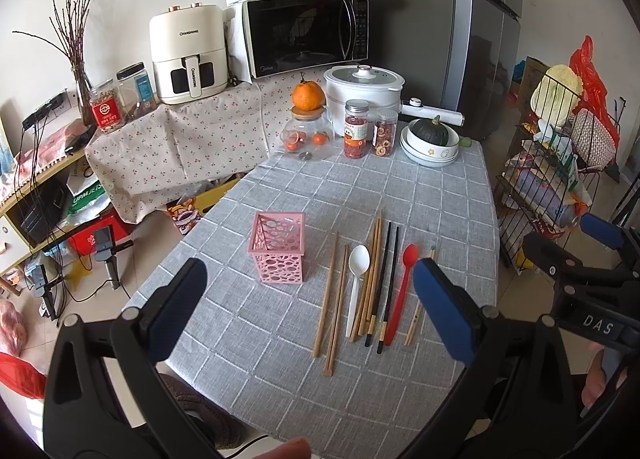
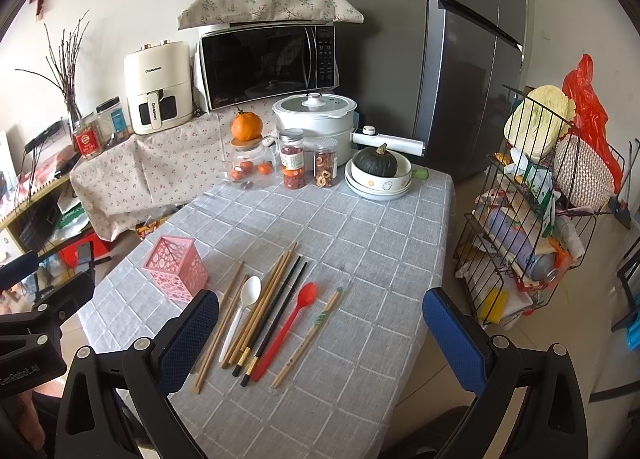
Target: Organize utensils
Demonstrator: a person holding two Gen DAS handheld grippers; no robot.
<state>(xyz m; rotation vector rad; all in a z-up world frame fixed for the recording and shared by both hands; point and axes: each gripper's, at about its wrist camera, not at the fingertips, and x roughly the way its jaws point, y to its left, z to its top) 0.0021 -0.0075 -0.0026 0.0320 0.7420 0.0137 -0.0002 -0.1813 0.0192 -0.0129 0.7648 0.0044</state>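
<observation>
Lying in a row on the grey checked cloth of the desk [image 1: 440, 195] are the utensils, handles toward the cameras: two wooden chopsticks [image 1: 332, 299], a white spoon [image 1: 356, 279], further wooden chopsticks [image 1: 370, 279], a black chopstick pair [image 1: 386, 283], a red spoon [image 1: 402, 291] and a pale patterned chopstick pair [image 2: 308, 335] at the far right. Some items in the middle of the row touch or overlap. A pink perforated holder [image 1: 278, 247] stands upright just left of the row, apart from it.

Left gripper [image 1: 316, 313]: fingers [image 1: 180, 307] spread wide above the near desk edge, holding nothing. Right gripper [image 2: 320, 343]: fingers [image 2: 452, 335] likewise spread wide, holding nothing, with the utensil handles seen between them.

Jars, a white pot and stacked bowls [image 2: 380, 183] holding a dark squash occupy the far end of the desk.
</observation>
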